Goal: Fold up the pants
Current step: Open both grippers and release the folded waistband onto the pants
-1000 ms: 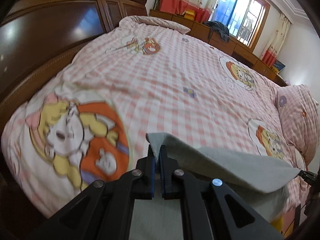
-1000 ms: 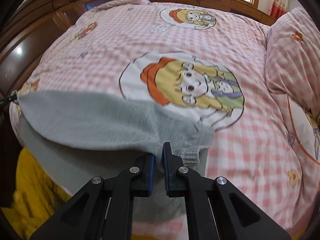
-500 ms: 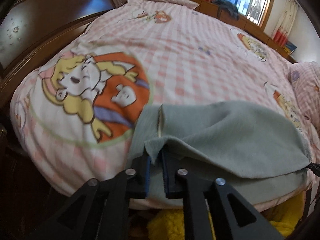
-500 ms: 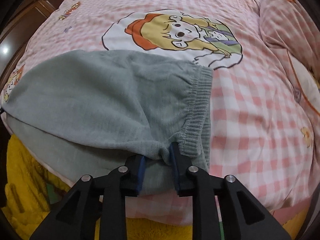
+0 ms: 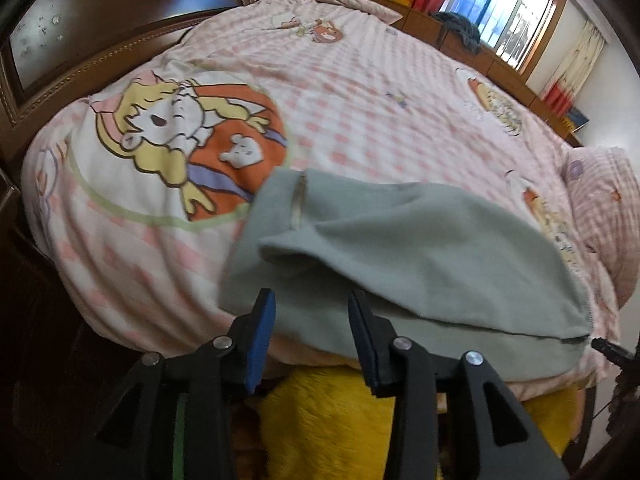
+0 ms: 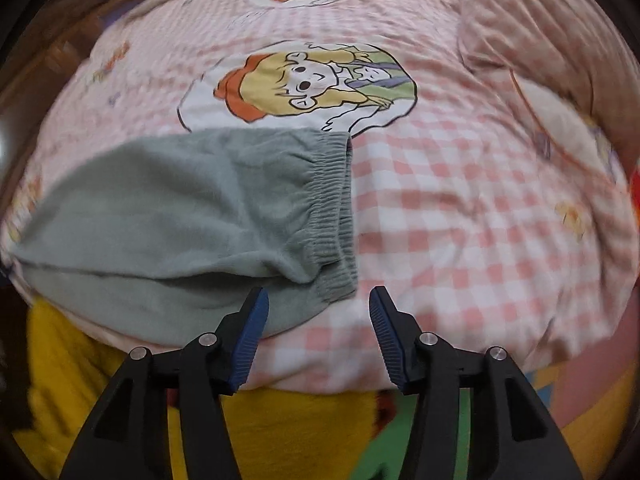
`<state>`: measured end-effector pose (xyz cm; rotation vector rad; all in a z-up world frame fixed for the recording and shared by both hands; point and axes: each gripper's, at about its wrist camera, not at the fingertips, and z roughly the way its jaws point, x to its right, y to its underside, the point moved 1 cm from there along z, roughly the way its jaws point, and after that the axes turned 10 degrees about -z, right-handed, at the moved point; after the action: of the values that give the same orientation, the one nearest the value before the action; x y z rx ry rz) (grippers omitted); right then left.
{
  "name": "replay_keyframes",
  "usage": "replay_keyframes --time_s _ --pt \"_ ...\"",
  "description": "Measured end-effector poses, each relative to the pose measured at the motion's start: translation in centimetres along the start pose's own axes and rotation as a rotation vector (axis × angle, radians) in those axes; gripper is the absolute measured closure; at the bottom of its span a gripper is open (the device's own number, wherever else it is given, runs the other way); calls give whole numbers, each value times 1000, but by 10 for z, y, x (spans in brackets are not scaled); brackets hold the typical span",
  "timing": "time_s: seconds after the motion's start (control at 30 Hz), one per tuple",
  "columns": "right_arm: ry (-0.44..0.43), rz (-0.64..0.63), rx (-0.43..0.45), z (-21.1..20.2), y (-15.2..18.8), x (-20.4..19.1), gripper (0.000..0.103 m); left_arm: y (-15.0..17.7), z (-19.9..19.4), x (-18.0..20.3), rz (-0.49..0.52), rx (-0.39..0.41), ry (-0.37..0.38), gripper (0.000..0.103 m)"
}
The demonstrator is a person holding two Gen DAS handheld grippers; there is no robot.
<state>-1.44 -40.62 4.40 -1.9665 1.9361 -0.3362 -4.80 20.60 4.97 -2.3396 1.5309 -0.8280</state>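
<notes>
Grey-green pants [image 5: 420, 248] lie folded in half along the near edge of the bed, top layer over bottom layer. The leg-end corner is in the left wrist view, the ribbed elastic waistband [image 6: 332, 200] in the right wrist view. My left gripper [image 5: 312, 324] is open and empty, just in front of the pants' near-left edge. My right gripper [image 6: 318, 320] is open and empty, just short of the waistband's near corner [image 6: 336, 284]. The pants [image 6: 180, 208] rest free on the bed.
The bed has a pink checked cover with cartoon prints [image 5: 360, 92] [image 6: 460, 208]. A pillow [image 6: 540, 32] lies at the right. A dark wooden headboard [image 5: 100, 32] runs along the left. Yellow fuzzy fabric [image 5: 332, 420] lies below the bed edge. The other gripper's tip [image 5: 612, 350] shows at the far right.
Both grippers carried the top layer forward, laid it on the bed, then opened and let go of the pants. Both have drawn back a little toward the bed edge.
</notes>
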Motion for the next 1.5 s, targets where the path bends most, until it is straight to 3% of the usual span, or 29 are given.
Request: replay_keyframes --time_s 0.2,0.47,0.77,0.87,0.93,1.0,1.03,1.07,1.17,1.5 --pt "-221 253 42 15 -1 -6 50 6 11 25 -30 -38 59 60" --pt "-345 468 -2 59 1 -18 50 8 33 38 -159 -80 102 60" --pt "-339 514 42 63 -4 -16 50 7 50 52 -172 -93 105 61" --pt "-346 537 72 61 -6 -13 56 7 54 57 -158 -84 87 61" --pt "-349 545 94 58 -7 -11 62 8 55 58 -151 -81 91 70" --pt "-341 543 103 58 -8 -10 67 8 55 59 -146 -89 95 87" --pt "-336 540 101 59 -8 -11 73 9 55 59 -146 -91 98 87" --pt "-342 535 95 60 -7 -12 85 9 54 59 -146 -89 98 90" --pt "-379 526 117 54 -6 -14 95 8 49 60 -141 -74 105 97" --pt "-404 452 194 8 -1 -9 97 2 -2 63 -100 30 157 100"
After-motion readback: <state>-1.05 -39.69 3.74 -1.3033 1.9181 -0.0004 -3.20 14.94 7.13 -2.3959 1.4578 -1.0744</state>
